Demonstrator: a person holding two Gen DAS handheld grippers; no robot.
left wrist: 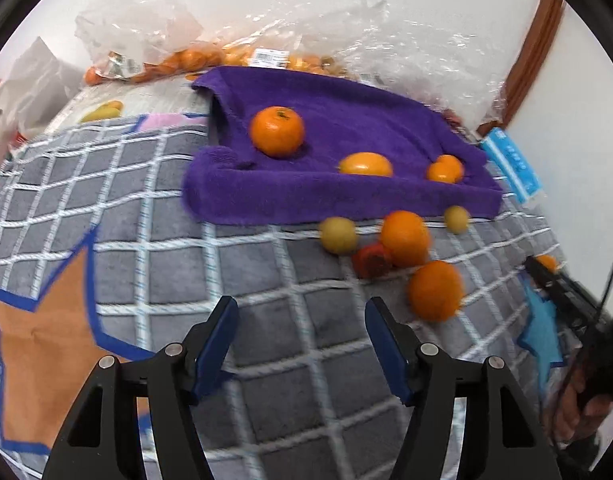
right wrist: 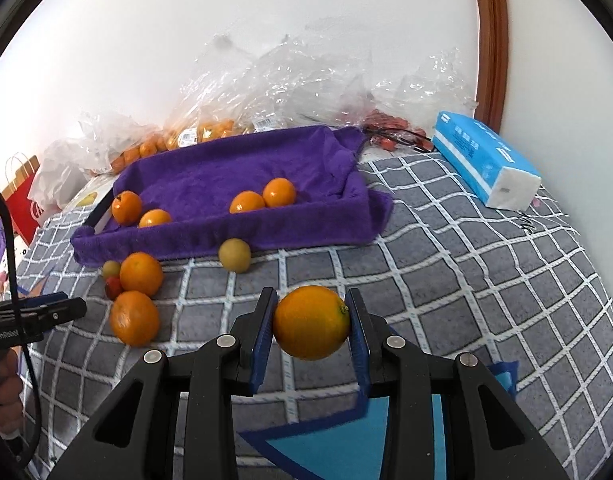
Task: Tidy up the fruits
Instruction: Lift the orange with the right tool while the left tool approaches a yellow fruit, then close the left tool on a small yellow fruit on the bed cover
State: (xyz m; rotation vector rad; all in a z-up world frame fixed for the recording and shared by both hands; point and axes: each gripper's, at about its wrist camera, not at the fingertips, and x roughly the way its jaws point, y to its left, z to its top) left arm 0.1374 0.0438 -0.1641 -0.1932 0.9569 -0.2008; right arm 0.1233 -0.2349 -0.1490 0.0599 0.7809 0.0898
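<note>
Left wrist view: the left hand-held gripper [left wrist: 302, 332] stands open with nothing between its blue pads, hovering over the grey checked bed cover [left wrist: 154, 248]. At about 12 o'clock from it lies the purple towel-lined tray [left wrist: 346, 196], which already holds a stemmed mandarin [left wrist: 277, 131] and a few smaller orange fruits — likely the collecting place. Loose fruit sits just before the tray's near edge, toward 1 o'clock: two oranges [left wrist: 404, 237], a small red fruit [left wrist: 371, 261] touching one of them, and two yellow-green fruits [left wrist: 338, 235]. The open jaws point roughly at this cluster, probably ready for the next pick.

Right wrist view: the right hand-held gripper [right wrist: 311, 326] is clamped on a held orange [right wrist: 311, 322], a pad pressing each side across its widest part, so it cannot roll free. It hangs clear of the bed cover, with the tray at about 11 o'clock and well apart. A blue tissue pack [right wrist: 482, 160] lies at 2 o'clock, out of the way. At 9 o'clock the other gripper shows, near the loose cluster — each hand working its own side.
</note>
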